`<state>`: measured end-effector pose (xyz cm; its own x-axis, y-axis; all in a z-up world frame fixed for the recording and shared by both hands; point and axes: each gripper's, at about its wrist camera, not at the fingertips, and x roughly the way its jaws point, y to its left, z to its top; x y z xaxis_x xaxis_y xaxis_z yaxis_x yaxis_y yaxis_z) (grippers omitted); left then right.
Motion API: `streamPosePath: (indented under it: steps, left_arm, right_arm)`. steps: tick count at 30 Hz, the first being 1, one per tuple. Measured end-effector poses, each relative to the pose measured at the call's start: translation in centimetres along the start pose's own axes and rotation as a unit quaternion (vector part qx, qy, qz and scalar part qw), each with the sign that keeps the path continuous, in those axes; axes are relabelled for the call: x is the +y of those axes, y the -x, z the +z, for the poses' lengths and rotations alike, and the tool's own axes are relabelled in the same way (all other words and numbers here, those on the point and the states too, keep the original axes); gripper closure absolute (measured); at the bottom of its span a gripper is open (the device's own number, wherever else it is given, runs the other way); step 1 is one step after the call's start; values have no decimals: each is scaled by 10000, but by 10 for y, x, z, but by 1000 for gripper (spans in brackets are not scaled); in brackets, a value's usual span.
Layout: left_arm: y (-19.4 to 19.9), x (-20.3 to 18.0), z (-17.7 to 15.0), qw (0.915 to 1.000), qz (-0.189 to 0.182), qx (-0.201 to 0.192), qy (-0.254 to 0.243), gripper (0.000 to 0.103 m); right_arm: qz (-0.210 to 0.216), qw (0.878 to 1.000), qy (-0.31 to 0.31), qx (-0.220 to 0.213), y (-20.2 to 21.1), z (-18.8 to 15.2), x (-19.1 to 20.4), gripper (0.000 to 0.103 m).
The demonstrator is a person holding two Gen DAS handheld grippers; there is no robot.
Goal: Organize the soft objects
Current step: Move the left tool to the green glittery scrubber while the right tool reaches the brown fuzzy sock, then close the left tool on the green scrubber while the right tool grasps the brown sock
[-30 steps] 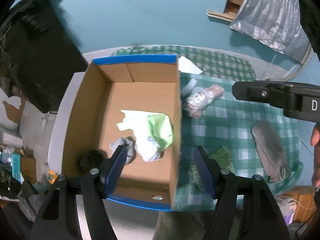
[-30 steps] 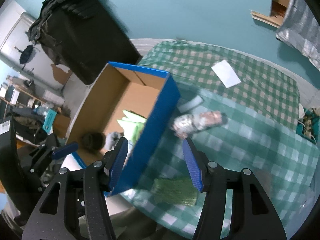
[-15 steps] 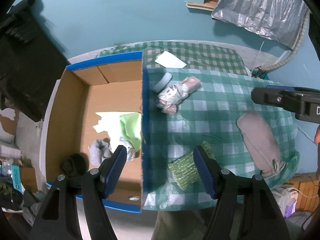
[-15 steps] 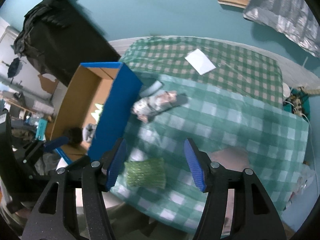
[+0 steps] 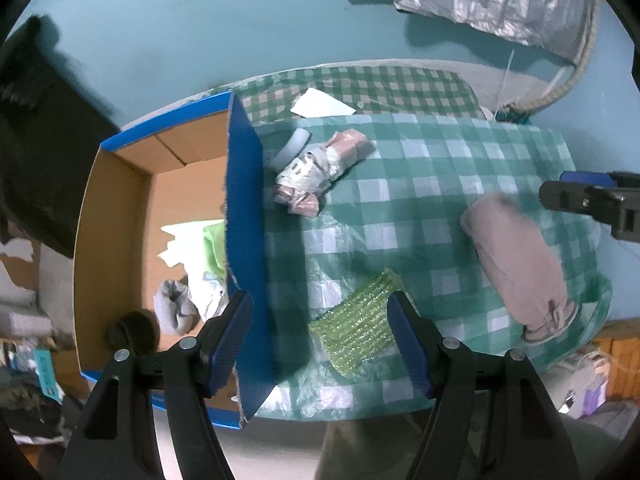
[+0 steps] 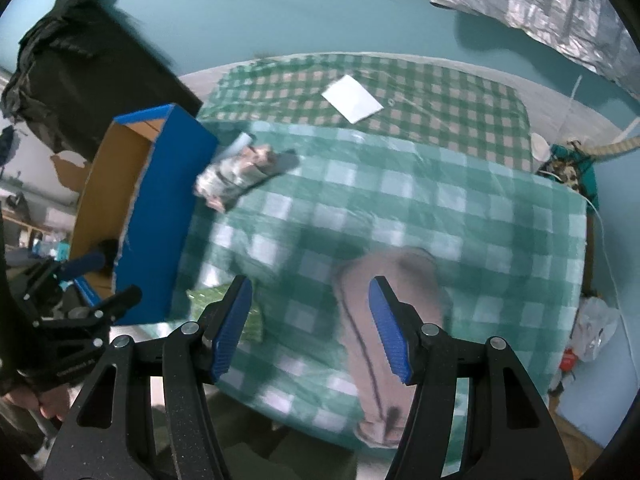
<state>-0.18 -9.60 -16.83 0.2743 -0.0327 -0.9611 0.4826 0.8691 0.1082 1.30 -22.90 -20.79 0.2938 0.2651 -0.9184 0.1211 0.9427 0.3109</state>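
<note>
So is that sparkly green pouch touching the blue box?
Apart. In the left wrist view, a strip of checked tablecloth shows between the green pouch and the blue box wall.

A lived-in home room: checked tablecloth (image 6: 420, 200), teal wall (image 6: 280, 8), clutter along the edges.

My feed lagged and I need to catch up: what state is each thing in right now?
Left tongs: open, empty, above the table edge.
Right tongs: open, empty.
Cardboard box: open-topped, partly filled.
Green sparkly pouch: flat on the checked cloth, outside the box.
Pinkish-grey roll: lying on the cloth.
Patterned bundle: on the cloth beside the box.
</note>
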Motion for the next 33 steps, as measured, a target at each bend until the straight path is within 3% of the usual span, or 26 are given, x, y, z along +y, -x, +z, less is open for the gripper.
streamPosePath:
  steps: [13,22,33]
  left_arm:
    - [-28,-21,-8,9996,1,253,-138,30]
    - [-53,-28,-15,9980,10,489,-403,29]
    - [-88,-32,-20,9950,-254,904,-330,23]
  right_arm:
    - [-554,9963,87,656,-43,-33,-42,41]
    - [-790,9907,288,1067,-77,-52,-43,41]
    - [-1076,9851,502,1241,-94,-61,-39,39]
